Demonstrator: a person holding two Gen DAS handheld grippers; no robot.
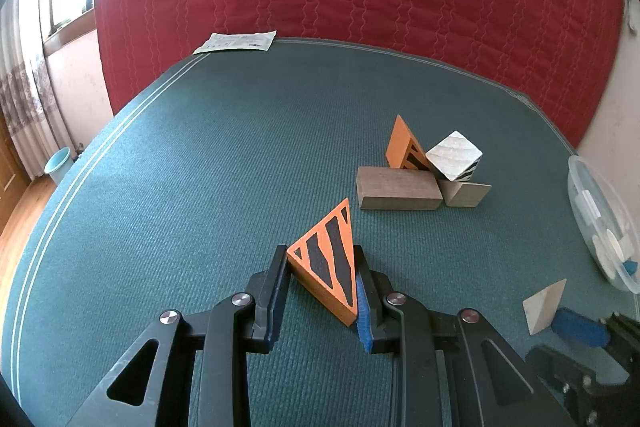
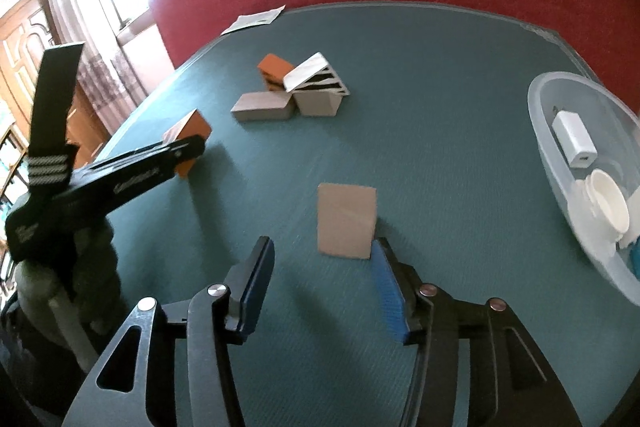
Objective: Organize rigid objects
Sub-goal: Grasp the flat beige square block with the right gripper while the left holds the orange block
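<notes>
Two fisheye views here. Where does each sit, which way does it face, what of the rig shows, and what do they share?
Left wrist: behind the left gripper, angled down at the green mat; jaws shut on a striped orange wedge.
Right wrist: behind the right gripper, angled down; jaws open by a plain wooden block; left gripper at left.
Shared: block pile, clear tub, paper.

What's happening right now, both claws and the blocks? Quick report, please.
Left gripper shut on striped wedge. Right gripper open, plain wedge just ahead, unheld. Block pile beyond; path clear.
</notes>
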